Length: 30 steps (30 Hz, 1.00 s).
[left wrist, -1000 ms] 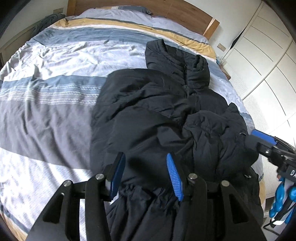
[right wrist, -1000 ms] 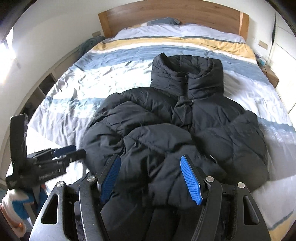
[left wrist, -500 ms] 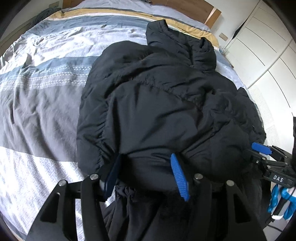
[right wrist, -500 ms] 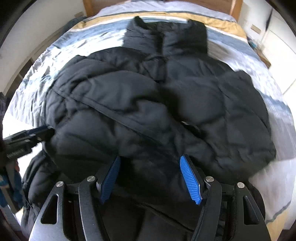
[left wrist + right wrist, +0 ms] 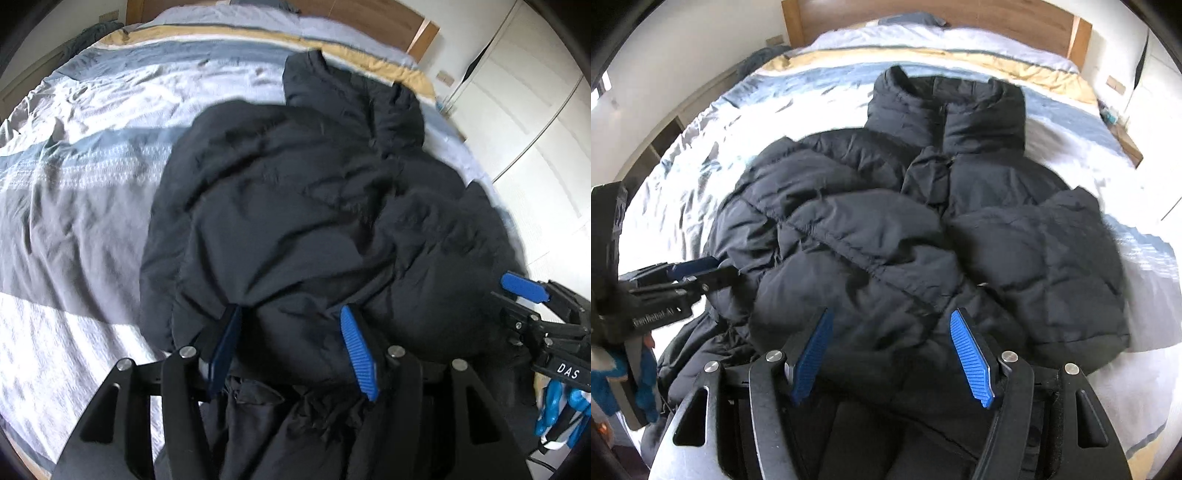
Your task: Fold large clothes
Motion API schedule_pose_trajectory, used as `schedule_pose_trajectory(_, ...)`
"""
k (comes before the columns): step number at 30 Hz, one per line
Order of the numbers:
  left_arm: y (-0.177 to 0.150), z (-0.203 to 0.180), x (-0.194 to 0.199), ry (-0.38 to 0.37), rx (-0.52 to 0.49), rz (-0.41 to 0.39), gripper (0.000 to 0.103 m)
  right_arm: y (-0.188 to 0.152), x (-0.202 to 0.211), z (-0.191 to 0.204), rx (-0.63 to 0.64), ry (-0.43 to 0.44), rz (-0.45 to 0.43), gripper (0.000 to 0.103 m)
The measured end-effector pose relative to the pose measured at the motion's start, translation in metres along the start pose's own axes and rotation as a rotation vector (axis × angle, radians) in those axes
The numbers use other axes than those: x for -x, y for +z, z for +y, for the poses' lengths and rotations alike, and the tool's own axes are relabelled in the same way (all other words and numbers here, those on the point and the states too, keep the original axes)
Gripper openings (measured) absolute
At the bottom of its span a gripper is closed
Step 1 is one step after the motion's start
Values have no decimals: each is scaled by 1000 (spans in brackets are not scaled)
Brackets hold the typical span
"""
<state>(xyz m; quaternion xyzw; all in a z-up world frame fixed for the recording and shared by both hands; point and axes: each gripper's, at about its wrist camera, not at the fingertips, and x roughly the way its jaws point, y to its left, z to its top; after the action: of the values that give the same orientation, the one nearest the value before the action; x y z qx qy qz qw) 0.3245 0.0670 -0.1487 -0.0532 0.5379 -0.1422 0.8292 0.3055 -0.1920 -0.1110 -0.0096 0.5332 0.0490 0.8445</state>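
A black puffer jacket [image 5: 317, 206] lies on the striped bed, collar toward the headboard, sleeves folded across its front; it also shows in the right wrist view [image 5: 923, 236]. My left gripper [image 5: 291, 347] is open at the jacket's lower left hem, its blue pads on either side of a bulge of fabric, not closed on it. My right gripper [image 5: 892, 354] is open over the lower hem, fabric between and under its pads. Each gripper shows in the other's view: the right gripper [image 5: 532, 295] at the jacket's right edge, the left gripper [image 5: 698, 273] at its left edge.
The striped duvet [image 5: 81, 192] covers the bed, with a wooden headboard [image 5: 960, 18] at the far end. White wardrobe doors [image 5: 535, 122] stand to the right. A bedside table [image 5: 1126, 140] sits beside the headboard. The jacket's hem hangs over the bed's near edge.
Both grippers dipped low over the jacket half a second ago and have since pulled back slightly. The jacket looks more bunched at the hem than a second ago. Both stay open.
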Motion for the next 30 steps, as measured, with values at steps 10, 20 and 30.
schedule_pose_trajectory(10,-23,-16,32,54,-14,-17,54,-24,4,-44,-74,-80,55,67)
schedule_pose_trajectory(20,-48,-38,89,81,-40,-52,54,-52,54,-63,-155,-93,21,67)
schedule_pose_trajectory(30,-78,-36,113,173,-64,-39,61,-104,57,-70,-218,-56,45,68)
